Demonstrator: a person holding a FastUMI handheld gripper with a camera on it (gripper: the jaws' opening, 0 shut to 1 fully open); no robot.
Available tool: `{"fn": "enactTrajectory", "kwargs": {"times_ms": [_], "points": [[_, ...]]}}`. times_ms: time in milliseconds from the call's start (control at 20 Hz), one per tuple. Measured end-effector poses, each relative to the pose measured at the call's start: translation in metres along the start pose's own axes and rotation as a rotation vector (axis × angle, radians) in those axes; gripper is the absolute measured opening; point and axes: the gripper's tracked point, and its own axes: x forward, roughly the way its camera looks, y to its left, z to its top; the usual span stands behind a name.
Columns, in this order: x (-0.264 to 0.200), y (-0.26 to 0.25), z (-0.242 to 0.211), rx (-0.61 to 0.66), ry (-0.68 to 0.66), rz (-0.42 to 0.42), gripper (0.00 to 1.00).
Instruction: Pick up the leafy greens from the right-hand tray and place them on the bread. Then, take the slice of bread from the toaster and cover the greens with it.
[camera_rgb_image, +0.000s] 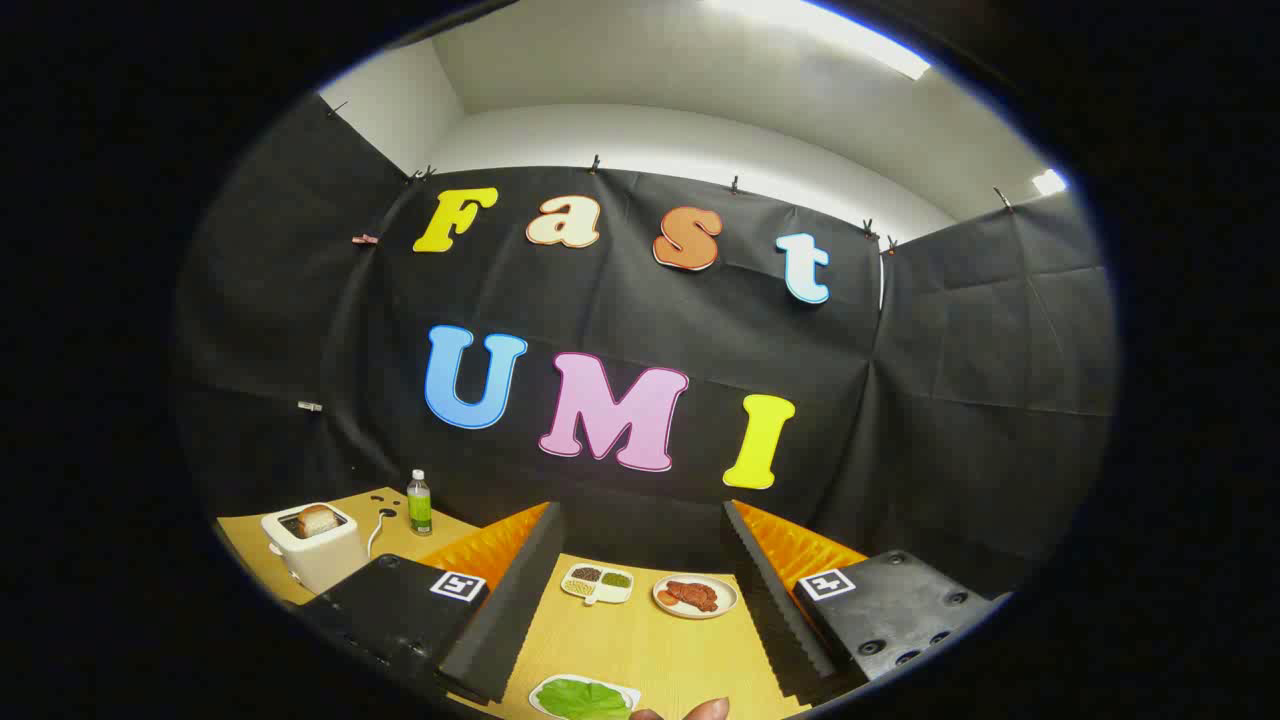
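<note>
Staged recording booth, not real kitchen: black cloth walls (950, 400) clipped up, wooden desk (640, 640), toaster (312, 545), food plates (695, 596).

Leafy greens (580, 698) between the jaws; toaster (312, 545) far left, bottle (419, 503) beside it

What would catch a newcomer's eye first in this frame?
The hand-held gripper is open, its fingers framing the tabletop. Between them lies a tray of leafy greens, with a plate of meat and a divided dish beyond. Off to their left a toaster holds a bread slice, beside a bottle.
</note>
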Motion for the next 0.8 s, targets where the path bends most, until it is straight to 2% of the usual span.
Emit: {"fn": "enactTrajectory", "kwargs": {"times_ms": [800], "points": [[0.009,0.014,-0.014,-0.008,0.055,0.064,0.97]]}}
